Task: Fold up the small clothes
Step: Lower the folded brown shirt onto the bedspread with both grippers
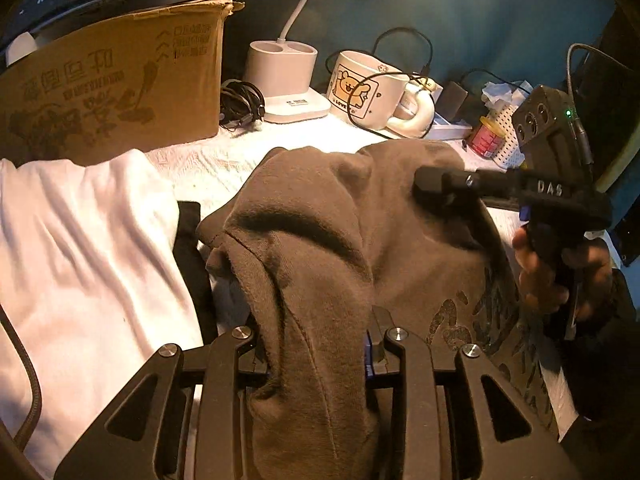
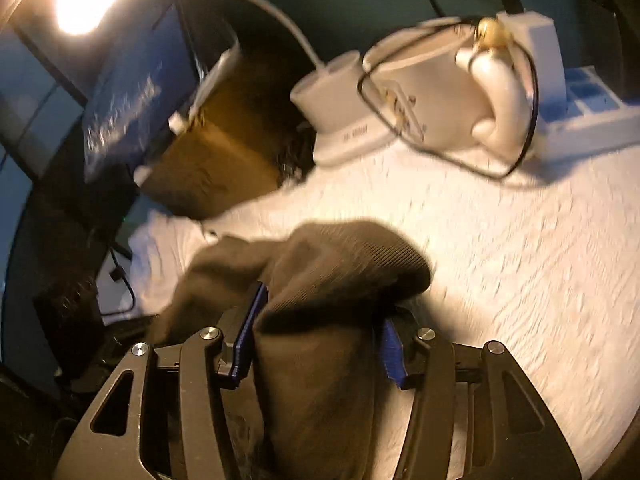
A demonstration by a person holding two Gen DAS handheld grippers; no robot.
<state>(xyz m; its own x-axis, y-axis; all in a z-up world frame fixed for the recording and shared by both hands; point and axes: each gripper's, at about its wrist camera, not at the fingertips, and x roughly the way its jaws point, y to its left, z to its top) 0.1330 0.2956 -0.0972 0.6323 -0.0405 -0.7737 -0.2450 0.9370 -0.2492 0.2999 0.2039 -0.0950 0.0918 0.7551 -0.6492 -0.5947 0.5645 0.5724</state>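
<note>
A cluttered desk against a dark teal wall, covered by a white textured cloth (image 2: pixel 500 264) and lit by one warm lamp. At the back stand a cardboard box (image 1: pixel 112 88), a white lamp base (image 1: pixel 288 80) and a cartoon mug (image 1: pixel 366 88) with a black cable looped across it. A white garment (image 1: pixel 80 260) lies to the left.

In the middle lies the brown garment (image 1: pixel 340 248), bunched and humped, its length running from the near edge toward the mug, its printed part on the right.

The left gripper (image 1: pixel 320 360) is narrow, its jaws pinching a thick fold of brown cloth. The right gripper (image 2: pixel 316 340) stands wide, blue pads clear on both sides of the ribbed hem draped between them; the cloth looks let go.

My worry: with one side loose and the other pinched, a pull from the left could drag the whole heap crooked, or sweep the hem into that cable and the mug.
</note>
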